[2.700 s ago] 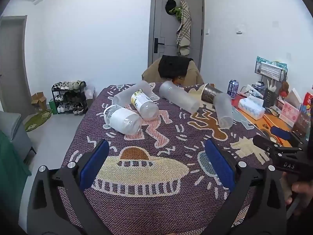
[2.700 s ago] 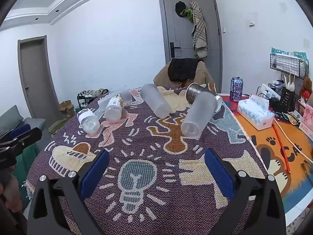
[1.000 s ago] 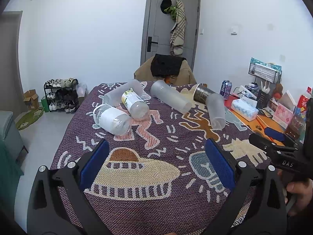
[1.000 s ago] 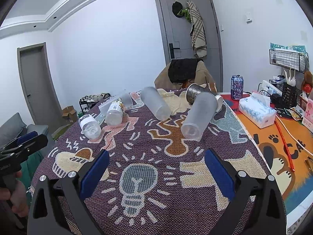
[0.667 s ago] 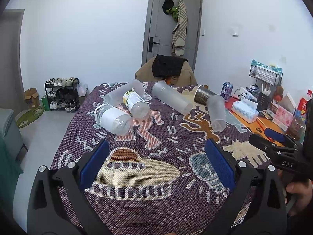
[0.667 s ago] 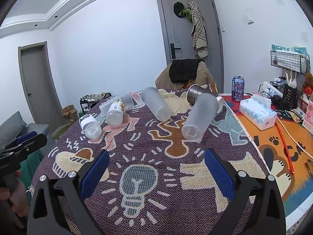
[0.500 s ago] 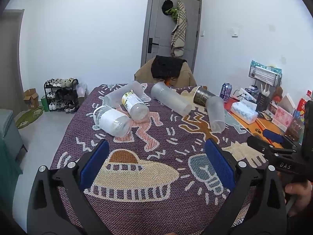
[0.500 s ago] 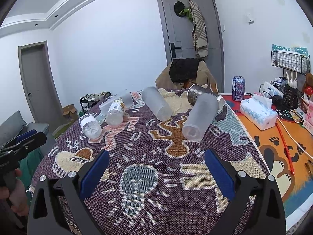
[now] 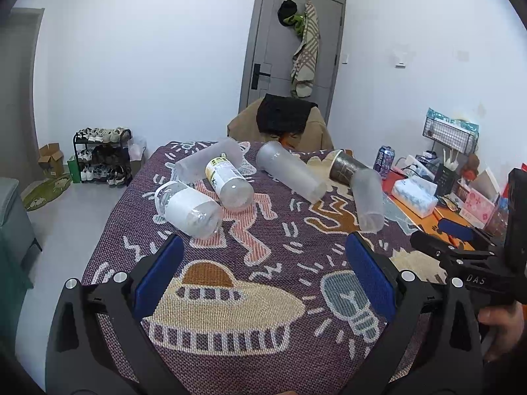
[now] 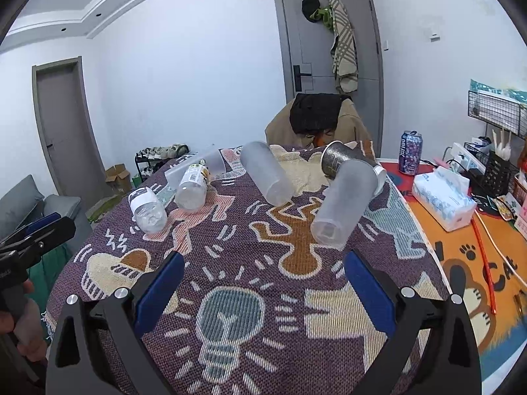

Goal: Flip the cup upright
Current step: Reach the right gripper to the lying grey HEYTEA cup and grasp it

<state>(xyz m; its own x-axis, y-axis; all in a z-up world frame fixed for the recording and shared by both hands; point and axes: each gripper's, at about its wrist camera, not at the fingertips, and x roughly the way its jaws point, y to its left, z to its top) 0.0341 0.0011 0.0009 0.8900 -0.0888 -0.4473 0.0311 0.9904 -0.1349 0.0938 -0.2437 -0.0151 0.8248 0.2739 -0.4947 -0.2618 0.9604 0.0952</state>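
Note:
Several cups and bottles lie on their sides on the patterned cloth (image 10: 296, 296). A frosted cup (image 10: 344, 202) lies nearest my right gripper, also in the left wrist view (image 9: 369, 199). A second frosted cup (image 10: 266, 172) (image 9: 291, 172) lies at the middle. A dark paper cup (image 10: 339, 161) (image 9: 346, 166) lies behind the first. A third frosted cup (image 9: 207, 163) lies far left. My left gripper (image 9: 263, 278) is open and empty above the near cloth. My right gripper (image 10: 263, 278) is open and empty, short of the nearest frosted cup.
Two clear bottles (image 9: 187, 209) (image 9: 229, 182) lie on the left of the cloth. A tissue pack (image 10: 443, 196), a can (image 10: 410, 148) and desk clutter sit on the orange mat to the right. A chair (image 10: 316, 121) stands at the far edge.
Both grippers have drifted slightly forward toward the cups. Nothing on the cloth has moved.

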